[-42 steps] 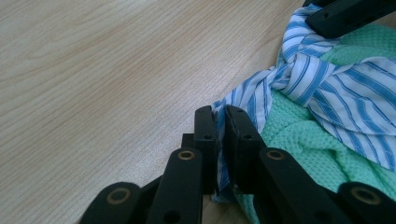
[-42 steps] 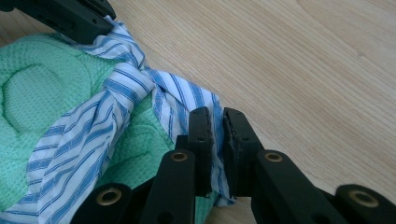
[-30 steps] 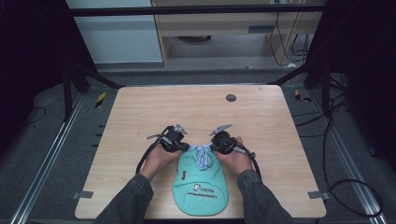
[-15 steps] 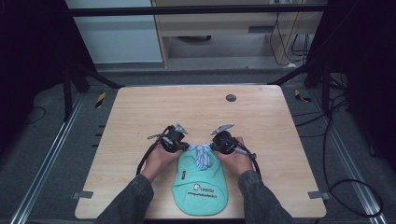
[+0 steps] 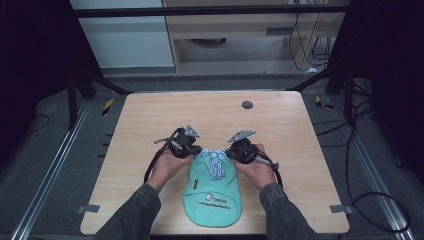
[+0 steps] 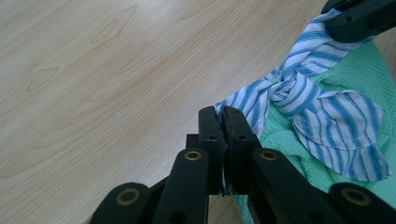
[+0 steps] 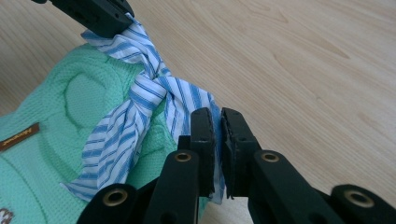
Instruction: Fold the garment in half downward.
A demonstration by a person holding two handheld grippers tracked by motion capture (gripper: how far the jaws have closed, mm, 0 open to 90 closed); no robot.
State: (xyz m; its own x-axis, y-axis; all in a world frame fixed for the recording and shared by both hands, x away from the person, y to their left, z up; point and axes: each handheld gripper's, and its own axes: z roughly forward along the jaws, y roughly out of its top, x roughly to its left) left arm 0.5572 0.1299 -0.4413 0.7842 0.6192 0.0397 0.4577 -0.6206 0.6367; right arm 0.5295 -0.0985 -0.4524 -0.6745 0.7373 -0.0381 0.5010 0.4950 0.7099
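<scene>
Even, soft light on the table [image 5: 165, 125], dark surroundings, faint shadows; gripper views sharp, slightly soft nearby.

Cap [image 5: 212, 192] green textured knit; tie [image 6: 308, 98] striped woven cloth; table [image 5: 210, 112] matt wood

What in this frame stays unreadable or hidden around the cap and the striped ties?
- Print on the green cap: high view, too small to read.
- Brown label: right gripper view, blurred.
- Tie end in the left gripper: hidden between the shut jaws.
- Cap brim: cut off by the left gripper view's edge.

Overhead view; two close gripper views
</scene>
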